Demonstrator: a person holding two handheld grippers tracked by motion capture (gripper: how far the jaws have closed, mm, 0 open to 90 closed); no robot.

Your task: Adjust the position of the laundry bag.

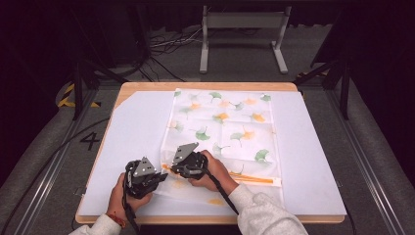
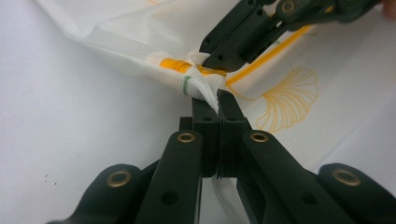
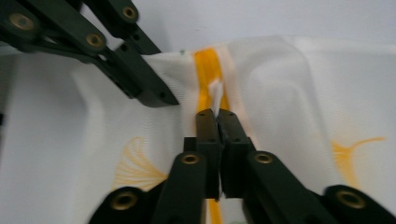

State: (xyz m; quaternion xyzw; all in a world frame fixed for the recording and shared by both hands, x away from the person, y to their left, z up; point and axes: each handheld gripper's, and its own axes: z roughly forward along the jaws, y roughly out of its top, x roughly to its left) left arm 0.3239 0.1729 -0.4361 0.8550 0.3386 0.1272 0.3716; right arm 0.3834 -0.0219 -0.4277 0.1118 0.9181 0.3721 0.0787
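Two grippers: both are working at the near left corner of the bag, close to each other, above the near part of the table.
Left gripper [image 2: 218, 100]: its jaws are pressed together and are pinching a white fold of the bag's edge; the fabric is standing up between the tips in the left gripper view.
Right gripper [image 3: 217, 113]: its jaws are nearly together and are gripping a thin white tab of the bag, just at the yellow strip [image 3: 208, 70]; a narrow slit is showing between the jaw bodies.
Bag [image 1: 222, 129]: a white, half-transparent bag with green and orange leaf prints is lying flat on the white sheet; its far end is reaching toward the far edge of the table, and its yellow strip is running along the near end.
White sheet [image 1: 132, 132]: it is covering most of the wooden table [image 1: 147, 86].
Hands: the left hand [image 1: 128, 193] and the right hand [image 1: 215, 171] are each holding one gripper, coming in from the near edge.
Background: a grey metal stand [image 1: 242, 36] is standing on the floor beyond the table.
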